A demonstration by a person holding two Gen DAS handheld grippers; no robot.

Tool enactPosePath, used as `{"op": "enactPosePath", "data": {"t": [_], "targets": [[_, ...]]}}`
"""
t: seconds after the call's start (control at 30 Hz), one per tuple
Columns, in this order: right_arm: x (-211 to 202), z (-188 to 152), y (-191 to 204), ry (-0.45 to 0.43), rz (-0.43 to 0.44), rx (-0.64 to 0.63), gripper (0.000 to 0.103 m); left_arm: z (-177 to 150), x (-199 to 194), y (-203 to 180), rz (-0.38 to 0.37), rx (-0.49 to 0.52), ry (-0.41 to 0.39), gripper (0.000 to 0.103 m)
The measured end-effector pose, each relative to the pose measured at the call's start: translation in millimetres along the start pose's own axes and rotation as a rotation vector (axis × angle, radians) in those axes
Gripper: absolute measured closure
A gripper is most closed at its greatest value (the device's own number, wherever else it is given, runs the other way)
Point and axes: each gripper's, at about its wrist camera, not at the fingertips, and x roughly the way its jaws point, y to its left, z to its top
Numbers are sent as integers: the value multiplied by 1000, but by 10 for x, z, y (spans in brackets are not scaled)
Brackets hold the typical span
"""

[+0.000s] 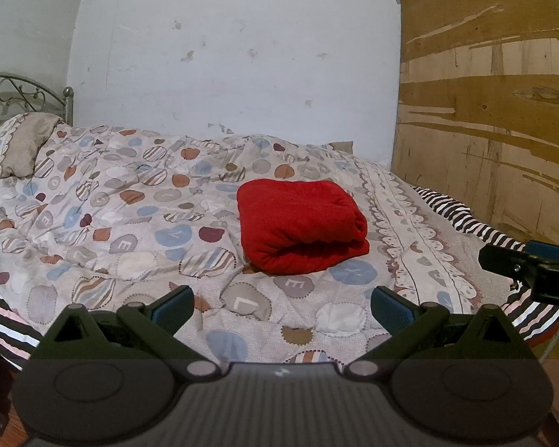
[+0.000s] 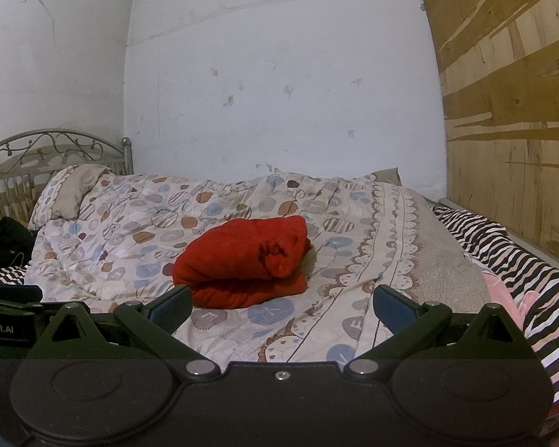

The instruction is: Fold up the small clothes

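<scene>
Both grippers, left (image 1: 281, 307) and right (image 2: 281, 307), fingers wide, empty; folded red garment (image 1: 302, 225) mid-frame beyond, long axis sideways, equally near

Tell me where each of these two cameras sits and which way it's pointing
Left wrist: sits on the left gripper, looks forward over the patterned quilt at the folded red garment; its own open fingers show, and the right gripper at the right edge.
Right wrist: sits on the right gripper, faces the same garment; its open fingers show, with the left gripper at the left edge.
Shared: garment, quilt, white wall, metal headboard.
</scene>
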Motion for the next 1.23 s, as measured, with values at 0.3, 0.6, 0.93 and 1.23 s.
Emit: {"op": "enactPosePath", "data": {"t": [0.3, 0.6, 0.93, 1.23], "targets": [[4, 0, 3, 2, -1, 1, 0, -1, 1, 7, -1, 0, 0, 0], [6, -2, 4, 3, -1, 1, 0, -5, 11, 3, -15, 1, 6, 0], [12, -25, 13, 5, -1, 1, 0, -76, -45, -253, 61, 91, -26, 0], [2, -93, 33, 14, -1, 8, 0, -45, -63, -275, 51, 117, -42, 0]]}}
